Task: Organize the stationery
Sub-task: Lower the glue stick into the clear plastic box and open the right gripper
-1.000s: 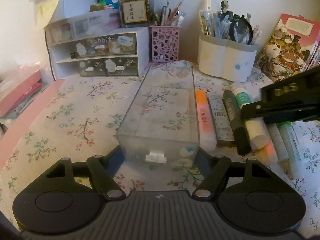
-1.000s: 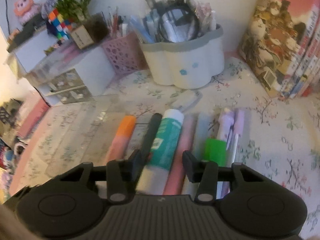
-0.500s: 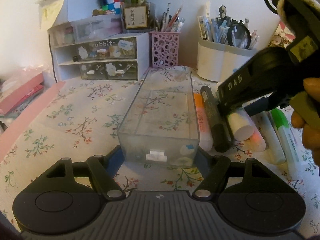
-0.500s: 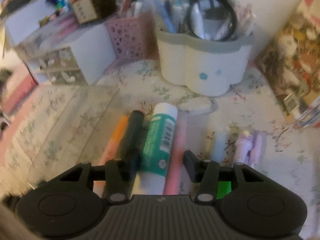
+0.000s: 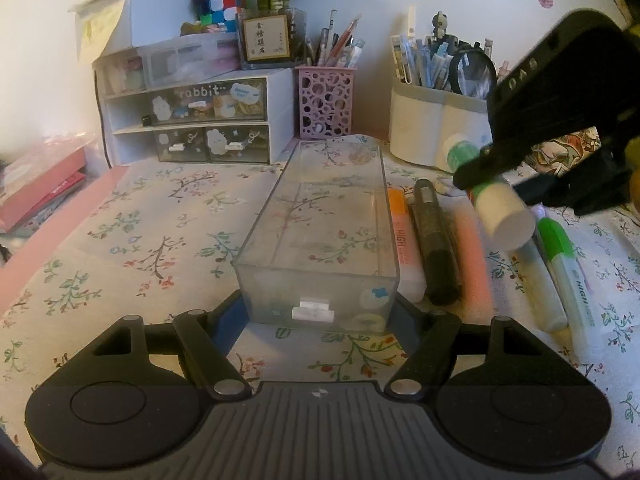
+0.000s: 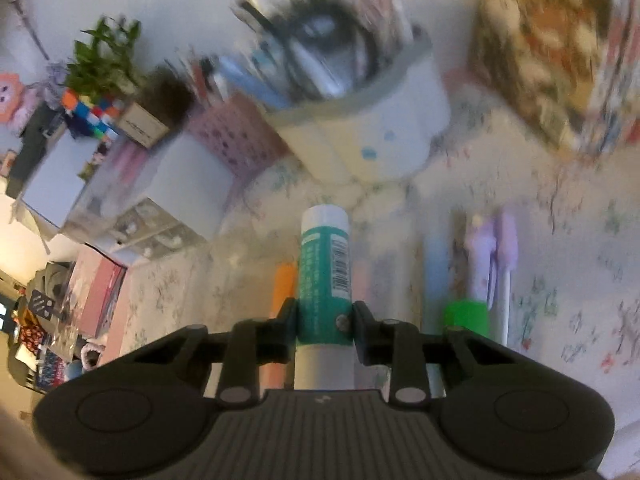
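Right gripper [image 6: 325, 326] is clamped on the glue stick [image 6: 325, 276], one finger on each side of the green-labelled barrel; the white cap end points forward past the fingertips, the plain white base runs back toward the gripper body. From the left wrist view the glue stick [image 5: 494, 208] hangs in the air, tilted, over the row of markers, off the floral cloth [image 5: 160, 220]. Left gripper [image 5: 320, 312] has its fingers spread wide, one on each side of the near end of the clear drawer tray [image 5: 320, 232]; contact with the tray walls can't be confirmed. Just right of the tray lie the orange highlighter [image 5: 404, 240], black marker [image 5: 434, 240] and green highlighter [image 5: 560, 256].
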